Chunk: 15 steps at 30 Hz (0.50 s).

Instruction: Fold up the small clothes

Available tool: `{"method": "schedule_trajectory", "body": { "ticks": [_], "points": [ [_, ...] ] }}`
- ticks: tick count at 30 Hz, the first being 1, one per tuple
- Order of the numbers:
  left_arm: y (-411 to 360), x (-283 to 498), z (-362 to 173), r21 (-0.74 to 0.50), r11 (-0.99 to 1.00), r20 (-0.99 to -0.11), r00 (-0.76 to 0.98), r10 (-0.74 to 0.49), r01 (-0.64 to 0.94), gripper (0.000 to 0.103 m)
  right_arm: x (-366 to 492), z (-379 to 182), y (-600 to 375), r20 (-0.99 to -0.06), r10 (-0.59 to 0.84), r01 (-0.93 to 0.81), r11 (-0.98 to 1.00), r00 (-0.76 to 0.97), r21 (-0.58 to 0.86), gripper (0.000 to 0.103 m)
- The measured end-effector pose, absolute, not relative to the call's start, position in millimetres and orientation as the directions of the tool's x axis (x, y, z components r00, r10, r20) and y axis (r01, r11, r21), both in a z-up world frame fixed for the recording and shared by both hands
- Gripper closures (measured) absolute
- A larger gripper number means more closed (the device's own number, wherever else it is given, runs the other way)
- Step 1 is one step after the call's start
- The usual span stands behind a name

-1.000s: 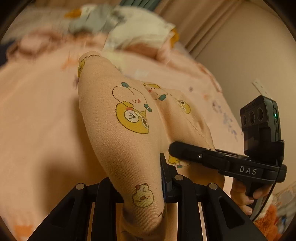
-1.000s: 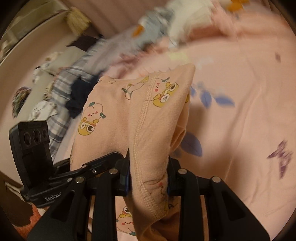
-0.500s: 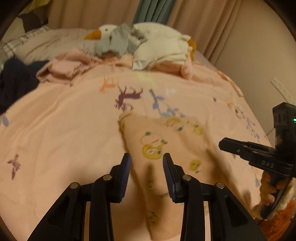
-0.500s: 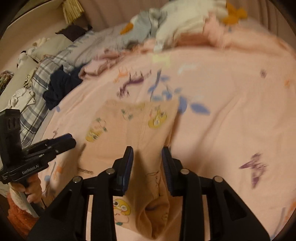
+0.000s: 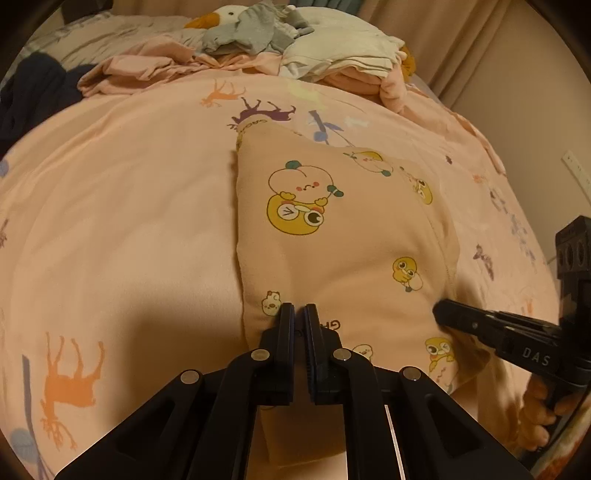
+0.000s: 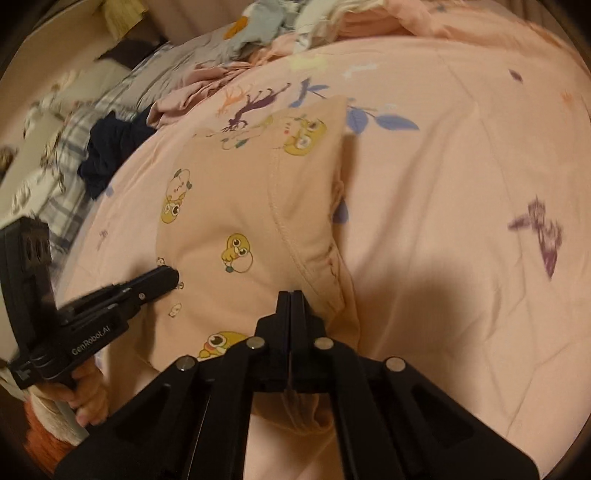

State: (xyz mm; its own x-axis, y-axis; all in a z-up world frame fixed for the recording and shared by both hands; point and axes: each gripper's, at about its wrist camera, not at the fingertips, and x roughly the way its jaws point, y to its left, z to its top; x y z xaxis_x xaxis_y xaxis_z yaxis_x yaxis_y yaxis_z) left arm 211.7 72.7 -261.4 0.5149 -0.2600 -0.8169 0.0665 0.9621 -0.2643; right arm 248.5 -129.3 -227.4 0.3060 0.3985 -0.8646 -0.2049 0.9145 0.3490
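A small peach garment [image 5: 332, 240] printed with yellow cartoon ducks lies flat and folded on the pink bedcover [image 5: 129, 221]; the right wrist view shows it [image 6: 229, 229] with a stitched seam running down it. My left gripper [image 5: 298, 306] is over its near left part, jaws closing to a thin slit with no cloth visibly between them. From the right wrist view its tip [image 6: 173, 275] touches the cloth. My right gripper [image 6: 291, 293] sits at the near right edge, jaws closing fully together, tip on the fabric; it [image 5: 437, 312] enters the left wrist view from the right.
A heap of clothes [image 5: 332, 55] and a plush goose [image 5: 229, 14] lie at the far end of the bed. A dark navy garment [image 6: 110, 147] and plaid bedding sit to the left. A wall [image 5: 535, 92] stands on the right. Hands [image 6: 88, 391] grip both handles.
A second ago both grippers held the garment up. Then they let it drop flat on the bed with jaws apart. Now both have lowered onto the cloth and shut.
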Motion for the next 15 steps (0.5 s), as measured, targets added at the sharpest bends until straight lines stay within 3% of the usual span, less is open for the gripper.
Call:
{"method": "schedule_trajectory", "body": {
  "ticks": [8,10,15],
  "points": [
    [57.3,196.8,-235.4,-0.171,0.985,-0.835,0.525,-0.164,0.035,0.093,232.1,-213.8,-114.2,-0.891,0.289,-0.192,0.953,0.35,0.233,0.103],
    [55.5,180.8,-211.5,-0.149,0.988,-0.804,0.576,-0.15,0.049,0.093,225.9,-197.3,-116.5,-0.881,0.293,-0.187,0.953,0.37,0.238,0.095],
    [52.6,137.3,-142.1,-0.067,0.998,-0.707,0.706,-0.053,0.008,0.093,197.0,-128.9,-125.2,-0.844,0.259,-0.168,0.965,0.469,0.203,0.095]
  ]
}}
